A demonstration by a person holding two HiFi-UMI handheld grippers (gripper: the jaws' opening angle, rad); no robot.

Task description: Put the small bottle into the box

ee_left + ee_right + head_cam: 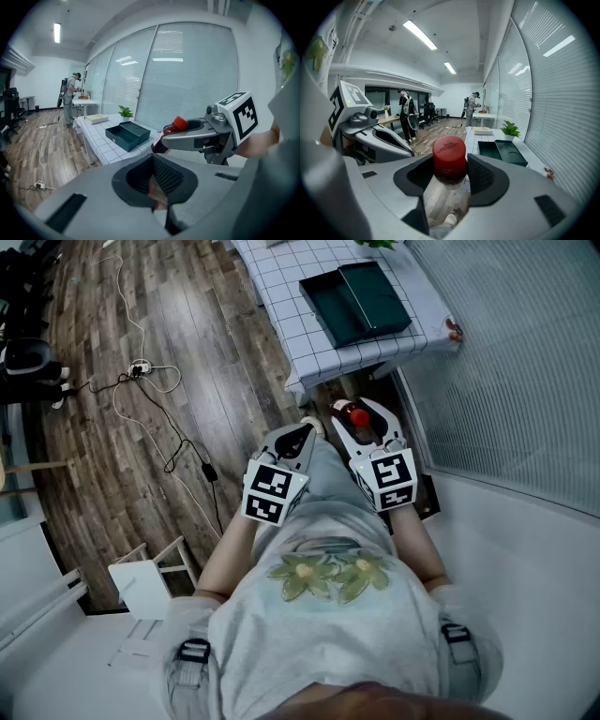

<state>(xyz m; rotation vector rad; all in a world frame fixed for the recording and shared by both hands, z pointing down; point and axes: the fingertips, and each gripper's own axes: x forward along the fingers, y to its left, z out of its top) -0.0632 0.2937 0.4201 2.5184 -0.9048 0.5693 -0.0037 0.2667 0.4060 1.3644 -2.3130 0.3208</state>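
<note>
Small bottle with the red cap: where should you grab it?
Probably round its body just under the red cap, jaws squeezing from two opposite sides. The small bottle is round and slim there, and the right gripper holds it just so.

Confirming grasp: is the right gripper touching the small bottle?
Touching. Right gripper view shows pads of the right gripper against the small bottle; left gripper view shows it held aloft.

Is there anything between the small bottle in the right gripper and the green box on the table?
Nothing visible. The right gripper holds the small bottle in the air; the open green box lies ahead on the table.
</note>
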